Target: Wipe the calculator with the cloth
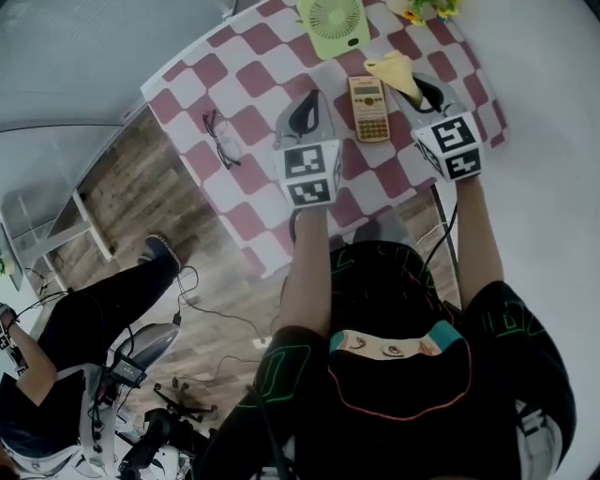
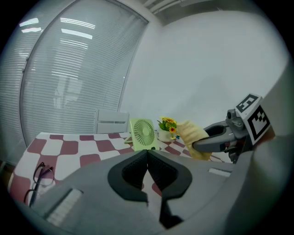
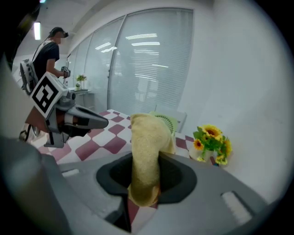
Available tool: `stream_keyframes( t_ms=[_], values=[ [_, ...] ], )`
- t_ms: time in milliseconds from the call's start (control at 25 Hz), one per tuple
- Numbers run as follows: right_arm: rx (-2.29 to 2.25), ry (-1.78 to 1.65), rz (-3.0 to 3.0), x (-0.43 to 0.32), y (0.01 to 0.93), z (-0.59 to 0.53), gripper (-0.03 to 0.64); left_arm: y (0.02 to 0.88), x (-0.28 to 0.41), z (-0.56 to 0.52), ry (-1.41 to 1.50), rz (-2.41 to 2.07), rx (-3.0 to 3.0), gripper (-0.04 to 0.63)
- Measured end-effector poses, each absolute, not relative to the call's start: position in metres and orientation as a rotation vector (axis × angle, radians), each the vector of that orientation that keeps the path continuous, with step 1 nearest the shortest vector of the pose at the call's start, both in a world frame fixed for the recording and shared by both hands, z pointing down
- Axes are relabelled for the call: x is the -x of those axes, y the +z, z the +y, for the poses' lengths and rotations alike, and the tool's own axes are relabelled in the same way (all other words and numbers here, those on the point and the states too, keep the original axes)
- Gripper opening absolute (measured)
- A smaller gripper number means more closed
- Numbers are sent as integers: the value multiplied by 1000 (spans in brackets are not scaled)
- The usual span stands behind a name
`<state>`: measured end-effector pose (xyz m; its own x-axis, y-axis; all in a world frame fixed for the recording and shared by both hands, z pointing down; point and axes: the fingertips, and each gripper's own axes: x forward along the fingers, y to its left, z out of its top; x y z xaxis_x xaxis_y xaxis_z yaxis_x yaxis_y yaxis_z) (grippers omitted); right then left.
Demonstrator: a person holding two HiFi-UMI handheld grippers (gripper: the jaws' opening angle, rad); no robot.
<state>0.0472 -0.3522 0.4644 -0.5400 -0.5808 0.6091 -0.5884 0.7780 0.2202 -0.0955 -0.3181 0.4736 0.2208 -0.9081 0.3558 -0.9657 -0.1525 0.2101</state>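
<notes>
An orange-gold calculator (image 1: pixel 368 108) lies flat on the red-and-white checkered table (image 1: pixel 253 75), between my two grippers. My right gripper (image 1: pixel 424 94) is shut on a yellow cloth (image 3: pixel 146 156), which sticks out past its jaws; in the head view the cloth (image 1: pixel 393 70) hangs just right of the calculator's far end. The left gripper (image 1: pixel 302 114) is left of the calculator, shut with nothing in its jaws (image 2: pixel 148 172). From the left gripper view, the right gripper (image 2: pixel 216 140) with the cloth (image 2: pixel 190 136) shows at the right.
A green desk fan (image 1: pixel 334 25) stands at the table's far side, with a small pot of yellow flowers (image 1: pixel 427 9) to its right. Black glasses (image 1: pixel 221 139) lie on the table's left part. A person (image 3: pixel 48 57) stands in the background; another sits at lower left (image 1: pixel 56 356).
</notes>
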Motion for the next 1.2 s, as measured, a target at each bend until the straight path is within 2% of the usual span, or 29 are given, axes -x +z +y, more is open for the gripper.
stream_keyframes(
  t_ms=[680,1200],
  values=[
    [-274,-451,-2017,7,552,-388,123,492,100,-336,275,-1742,-2042,9],
    [-204,-662,-1919,5,568,-366,112,493,103,-338,261,-1731,-2044,9]
  ],
)
